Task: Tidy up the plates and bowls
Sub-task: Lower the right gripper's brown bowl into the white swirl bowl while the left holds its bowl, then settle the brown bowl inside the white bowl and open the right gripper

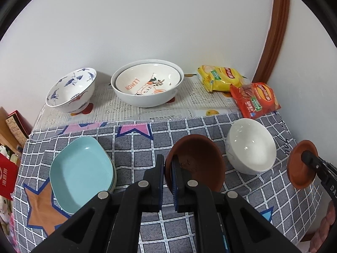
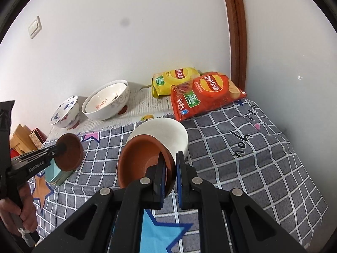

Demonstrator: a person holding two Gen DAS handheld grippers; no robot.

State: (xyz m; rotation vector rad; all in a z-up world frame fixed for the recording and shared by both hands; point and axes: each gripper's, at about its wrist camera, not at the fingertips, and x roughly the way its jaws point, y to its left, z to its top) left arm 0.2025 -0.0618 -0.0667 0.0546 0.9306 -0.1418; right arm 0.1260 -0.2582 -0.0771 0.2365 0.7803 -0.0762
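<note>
The left gripper (image 1: 167, 175) was clamped on a rim, tilted toward one o'clock. The right gripper (image 2: 170, 175) pinched likewise, reaching toward twelve, its hand (image 1: 322, 232) at four o'clock.
</note>
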